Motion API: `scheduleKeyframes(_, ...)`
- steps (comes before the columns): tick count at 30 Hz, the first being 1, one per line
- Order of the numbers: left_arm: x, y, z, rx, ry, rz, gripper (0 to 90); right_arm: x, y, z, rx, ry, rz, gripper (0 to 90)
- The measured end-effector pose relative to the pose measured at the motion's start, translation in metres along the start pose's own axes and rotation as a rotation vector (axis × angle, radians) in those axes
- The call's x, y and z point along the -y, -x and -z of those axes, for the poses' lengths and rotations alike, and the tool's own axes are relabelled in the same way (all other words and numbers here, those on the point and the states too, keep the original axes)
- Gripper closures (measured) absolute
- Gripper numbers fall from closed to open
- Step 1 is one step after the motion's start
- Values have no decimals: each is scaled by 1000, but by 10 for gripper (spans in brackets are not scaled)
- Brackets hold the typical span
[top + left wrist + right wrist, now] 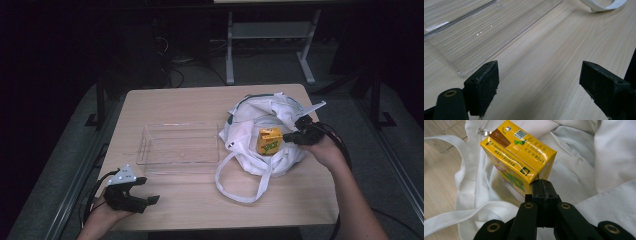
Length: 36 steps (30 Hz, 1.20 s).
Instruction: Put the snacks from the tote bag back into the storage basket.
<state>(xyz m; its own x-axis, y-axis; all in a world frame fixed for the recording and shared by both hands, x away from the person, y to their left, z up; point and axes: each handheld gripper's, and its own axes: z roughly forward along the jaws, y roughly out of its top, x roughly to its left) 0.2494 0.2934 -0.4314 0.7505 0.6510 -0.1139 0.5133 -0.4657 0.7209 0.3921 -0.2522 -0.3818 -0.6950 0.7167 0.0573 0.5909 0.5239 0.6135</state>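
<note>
High view: a white bag point(260, 145) lies by the counter's point(190, 200) right edge, a clear tray point(180, 145) mid-counter. Left gripper view: left gripper point(539, 85) spread apart near the front-left corner. Right gripper view: right gripper point(541, 185) pinches the yellow carton's point(516, 152) edge seam.

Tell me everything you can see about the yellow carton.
The yellow carton is a small box-shaped drink pack, looking like coated paperboard, with green lettering, a brown patch and a printed code. It appears intact and tilted above the white cloth bag. The right tool pinches one edge with its jaws closed together.
</note>
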Motion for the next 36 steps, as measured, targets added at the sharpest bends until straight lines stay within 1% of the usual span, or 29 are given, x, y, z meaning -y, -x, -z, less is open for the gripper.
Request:
scheduleKeyframes(2,0,0,0,1,2,2,156,0,0,1,3,5,-2,897)
scheduleKeyframes(3,0,0,0,1,4,2,156,1,-1,6,-2,12,-5,897)
scheduleKeyframes(5,0,0,0,1,1,2,156,1,-2,8,1,10,1,897)
scheduleKeyframes(7,0,0,0,1,2,2,156,0,-5,14,-6,15,10,897)
scheduleKeyframes(8,0,0,0,1,1,-1,156,-1,-10,20,-11,16,28,897)
scheduleKeyframes(9,0,0,0,1,1,-1,156,-1,-10,20,-11,16,28,897)
scheduleKeyframes(10,-1,0,-1,2,0,-5,156,-5,-17,25,-16,23,57,889)
scheduleKeyframes(11,-1,0,-1,2,-1,-4,156,-7,-18,26,-15,25,70,867)
scheduleKeyframes(12,-1,0,-1,2,-1,-5,156,-10,-20,27,-17,26,79,828)
scheduleKeyframes(13,-1,0,-1,2,-1,-5,156,-10,-20,27,-17,26,79,828)
scheduleKeyframes(14,-2,1,-1,3,0,-8,156,-13,-21,28,-21,27,89,808)
scheduleKeyframes(17,-2,1,-1,3,2,-9,156,-23,-22,28,-23,2,110,761)
scheduleKeyframes(18,-2,1,0,4,2,-4,156,-28,-22,26,-30,-12,118,756)
scheduleKeyframes(21,0,-1,0,2,8,-4,156,-31,-25,21,-77,-37,145,853)
scheduleKeyframes(22,0,-1,0,2,8,-4,156,-31,-25,21,-77,-37,145,853)
scheduleKeyframes(23,0,-1,1,2,6,-2,156,-32,-29,16,-109,-51,162,895)
scheduleKeyframes(25,0,-2,1,2,5,-3,156,-31,-34,7,-132,-82,178,896)
scheduleKeyframes(26,0,-1,1,3,6,-3,156,-30,-37,2,-134,-93,197,897)
scheduleKeyframes(27,0,-1,1,3,6,-3,156,-30,-37,2,-134,-93,197,897)
scheduleKeyframes(28,0,-1,1,4,5,-4,156,-29,-39,-4,-133,-100,207,896)
scheduleKeyframes(29,0,0,1,4,5,-3,156,-28,-41,-8,-134,-103,211,896)
scheduleKeyframes(30,0,-1,1,4,4,-3,156,-26,-44,-18,-131,-106,217,897)
scheduleKeyframes(31,0,-1,0,5,3,-2,156,-25,-46,-22,-129,-108,219,897)
scheduleKeyframes(33,0,-1,0,5,2,0,156,-23,-48,-29,-116,-123,220,897)
scheduleKeyframes(34,0,-1,0,5,4,0,156,-23,-49,-33,-98,-132,232,898)
scheduleKeyframes(36,0,-1,0,6,3,0,156,-23,-51,-38,-80,-138,235,898)
